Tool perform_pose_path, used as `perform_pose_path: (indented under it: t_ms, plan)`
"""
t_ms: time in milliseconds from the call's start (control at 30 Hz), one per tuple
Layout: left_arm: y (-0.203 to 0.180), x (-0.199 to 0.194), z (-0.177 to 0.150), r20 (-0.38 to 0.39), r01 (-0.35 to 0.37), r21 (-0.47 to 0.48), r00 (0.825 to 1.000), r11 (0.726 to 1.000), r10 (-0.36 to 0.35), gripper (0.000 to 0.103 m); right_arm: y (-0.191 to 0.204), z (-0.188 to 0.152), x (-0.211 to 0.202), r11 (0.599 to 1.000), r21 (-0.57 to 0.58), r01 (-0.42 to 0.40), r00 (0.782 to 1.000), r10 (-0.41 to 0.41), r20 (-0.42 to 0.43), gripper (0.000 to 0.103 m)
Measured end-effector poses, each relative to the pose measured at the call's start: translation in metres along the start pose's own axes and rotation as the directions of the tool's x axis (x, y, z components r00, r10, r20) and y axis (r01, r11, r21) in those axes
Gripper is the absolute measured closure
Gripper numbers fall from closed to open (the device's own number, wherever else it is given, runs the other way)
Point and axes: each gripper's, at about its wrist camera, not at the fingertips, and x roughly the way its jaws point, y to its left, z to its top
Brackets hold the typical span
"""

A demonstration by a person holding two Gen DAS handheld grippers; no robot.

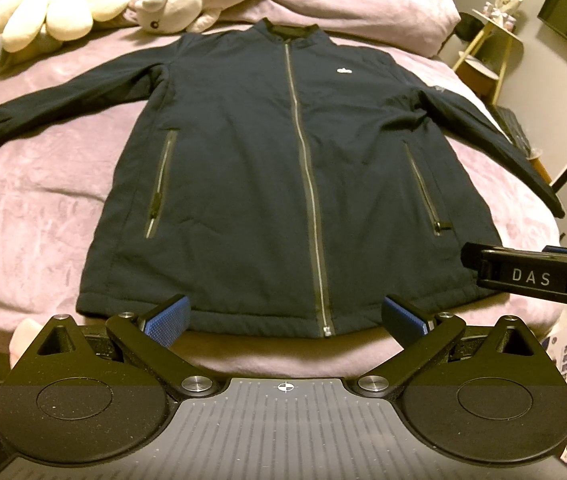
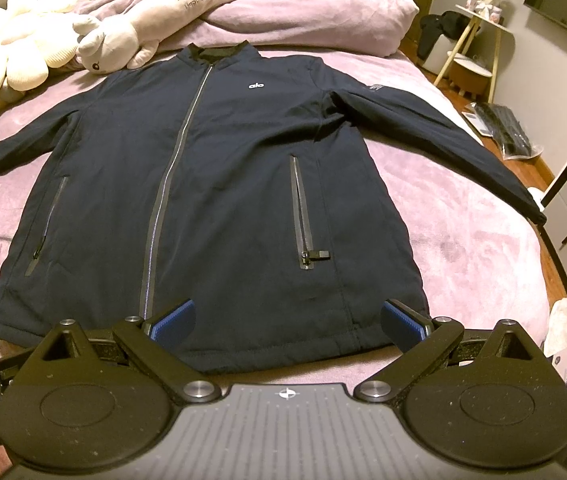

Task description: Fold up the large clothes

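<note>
Plush lilac bedspread bears a flat, matte navy jacket; left tool and right tool spread.

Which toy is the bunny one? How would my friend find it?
Look at the pink bed and find the dark jacket lying flat. Just past its collar, on the left, lies the grey-white bunny. Unlike the cream flower-shaped plush beside it, it has a dark eye.
</note>
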Motion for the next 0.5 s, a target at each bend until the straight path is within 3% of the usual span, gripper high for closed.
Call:
perform_pose_path:
  t_ms: [500]
  plan:
    - [-0.0005, 0.0011, -0.0015, -0.001, 0.0, 0.001, 1.0, 1.0, 0.0, 0.0, -0.0001, -0.0008, 0.0033, 1.0, 0.001, -0.003, 1.0, 0.003, -0.006, 0.004]
